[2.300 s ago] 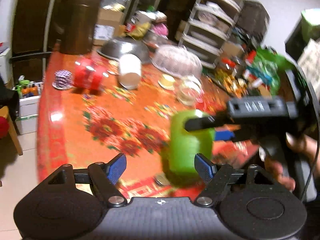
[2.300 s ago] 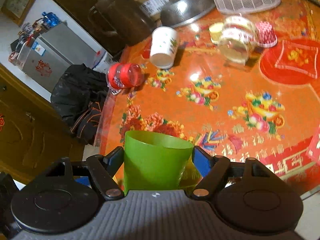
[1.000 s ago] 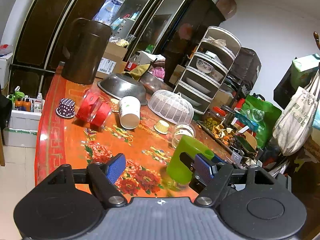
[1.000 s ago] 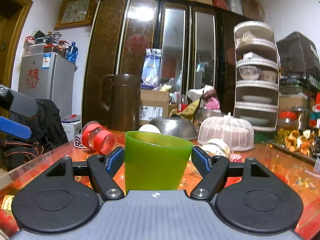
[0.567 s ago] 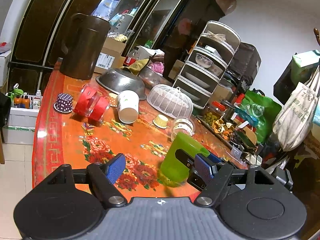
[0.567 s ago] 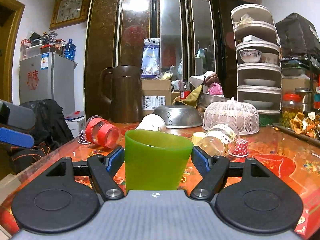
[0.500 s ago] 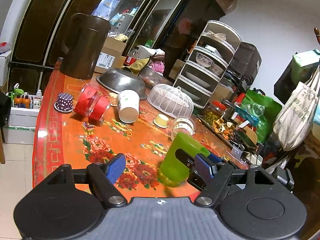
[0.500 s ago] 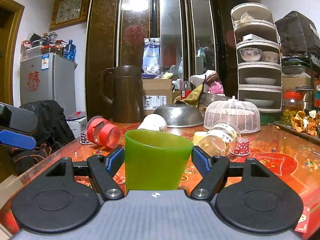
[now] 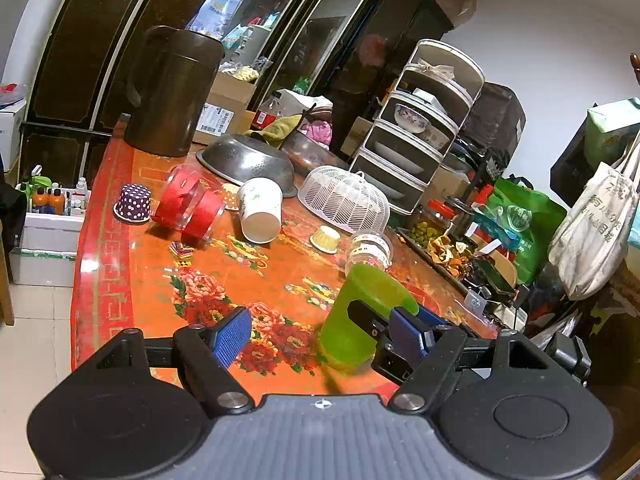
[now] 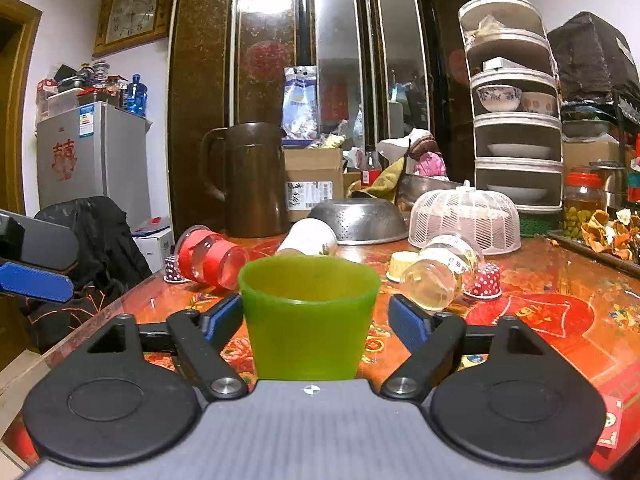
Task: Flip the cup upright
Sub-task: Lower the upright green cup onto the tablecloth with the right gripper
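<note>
- Right claw (image 10: 316, 316): the blue pads sit either side of the green cup (image 10: 310, 316). The left pad appears to touch the wall; a narrow gap shows at the right pad. I cannot tell whether the grip is firm or already loosening.
- Green cup: mouth up, held level, at 12 o'clock directly ahead of the right claw. In the left wrist view the cup (image 9: 360, 320) stands with its base on or just above the bench (image 9: 132, 264); contact is not clear.
- Left claw (image 9: 318, 334): pads spread wide, nothing between them, with the cup at about 1 o'clock.
- Judgement: the flip looks essentially done; release and withdrawal remain.
- Risk one: opening unevenly could drag the light cup by one pad and topple it.
- Risk two: if the base is not yet seated, letting go would drop and bounce it on the glossy bench.
- Risk three: the cup stands near the bench's front edge; a backward pull that snags could carry it off.
- Beyond, at 1 o'clock: a clear jar (image 10: 440, 276) lies on its side, well apart.
</note>
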{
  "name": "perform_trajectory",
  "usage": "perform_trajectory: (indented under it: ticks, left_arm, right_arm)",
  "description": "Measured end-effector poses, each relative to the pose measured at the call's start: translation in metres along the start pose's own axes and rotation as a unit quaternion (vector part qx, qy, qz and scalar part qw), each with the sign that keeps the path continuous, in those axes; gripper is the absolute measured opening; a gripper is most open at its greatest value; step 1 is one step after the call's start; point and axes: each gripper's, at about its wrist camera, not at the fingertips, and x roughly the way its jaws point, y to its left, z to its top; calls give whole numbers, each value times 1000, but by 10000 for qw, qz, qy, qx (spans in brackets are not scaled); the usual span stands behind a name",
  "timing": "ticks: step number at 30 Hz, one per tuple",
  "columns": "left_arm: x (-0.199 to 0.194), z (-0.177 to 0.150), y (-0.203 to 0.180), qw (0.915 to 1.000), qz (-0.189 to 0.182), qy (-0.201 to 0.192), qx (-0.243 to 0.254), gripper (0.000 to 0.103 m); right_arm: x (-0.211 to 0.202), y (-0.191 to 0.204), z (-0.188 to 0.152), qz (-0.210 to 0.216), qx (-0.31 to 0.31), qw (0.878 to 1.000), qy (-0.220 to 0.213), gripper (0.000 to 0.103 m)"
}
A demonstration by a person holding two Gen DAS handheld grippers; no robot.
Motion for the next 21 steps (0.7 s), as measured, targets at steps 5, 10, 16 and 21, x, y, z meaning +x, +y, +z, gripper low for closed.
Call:
perform_trajectory:
  ticks: [5, 10, 16, 21]
  left_arm:
    - [-3, -1, 2, 10000, 25, -16, -30, 79]
    - [-3, -2, 4, 10000, 12, -9, -46, 83]
    - [0, -3, -1, 9997, 102, 32, 226, 92]
    - [1, -1, -10, 9988, 215, -8, 448, 95]
  right_arm:
    - [1, 4, 1, 31, -62, 10000, -2, 88]
    - [2, 7, 0, 24, -37, 10000, 45, 99]
    - [-7, -1, 4, -32, 188, 9996, 229, 102]
    - [-18, -18, 14, -114, 446, 9978, 471, 102]
